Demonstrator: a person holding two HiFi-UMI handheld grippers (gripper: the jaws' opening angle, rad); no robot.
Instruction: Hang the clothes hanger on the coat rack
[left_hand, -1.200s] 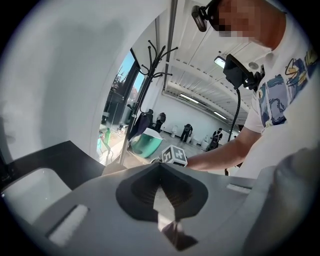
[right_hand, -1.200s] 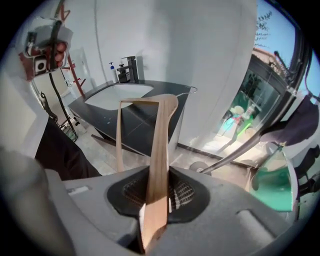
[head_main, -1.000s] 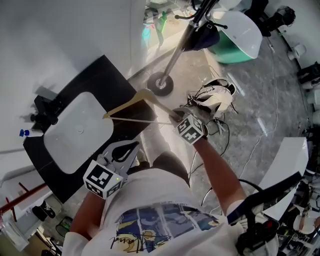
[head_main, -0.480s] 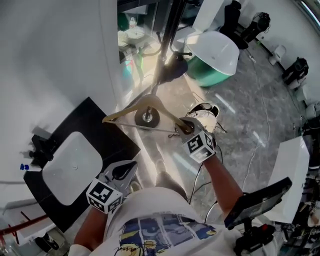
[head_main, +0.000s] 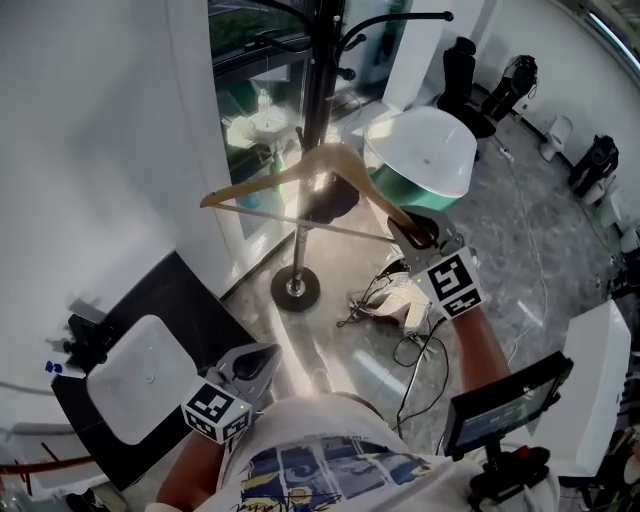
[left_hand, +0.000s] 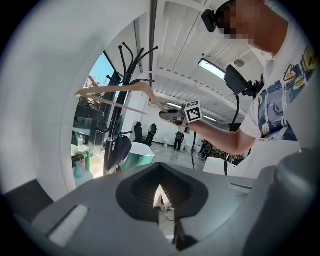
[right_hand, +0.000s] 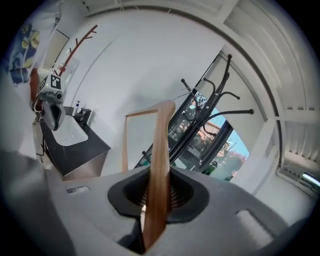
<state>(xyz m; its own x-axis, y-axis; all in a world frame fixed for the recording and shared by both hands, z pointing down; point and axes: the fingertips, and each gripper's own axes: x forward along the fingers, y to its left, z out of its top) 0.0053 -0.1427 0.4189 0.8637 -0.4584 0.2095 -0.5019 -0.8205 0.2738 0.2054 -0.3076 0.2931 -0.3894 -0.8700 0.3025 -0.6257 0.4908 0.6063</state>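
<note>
Since the wooden clothes hanger (head_main: 270, 177) looks light, stiff and smooth, the right gripper (head_main: 415, 232) pinches one shoulder end, holding it near the coat rack (head_main: 318, 60), while the left gripper (head_main: 255, 362) is pressed together, empty.

— What's worn?
— A white short-sleeved tee (head_main: 330, 440) with a blue and yellow print.
— And the tools?
— Left gripper (head_main: 266, 352) and right gripper (head_main: 403, 226): grey shells, with a black-and-white marker cube (head_main: 450, 285) behind the fingers of each.

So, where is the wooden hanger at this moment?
In the head view the wooden hanger is at upper centre, one end clamped in the right gripper, and it crosses in front of the black coat rack pole.
</note>
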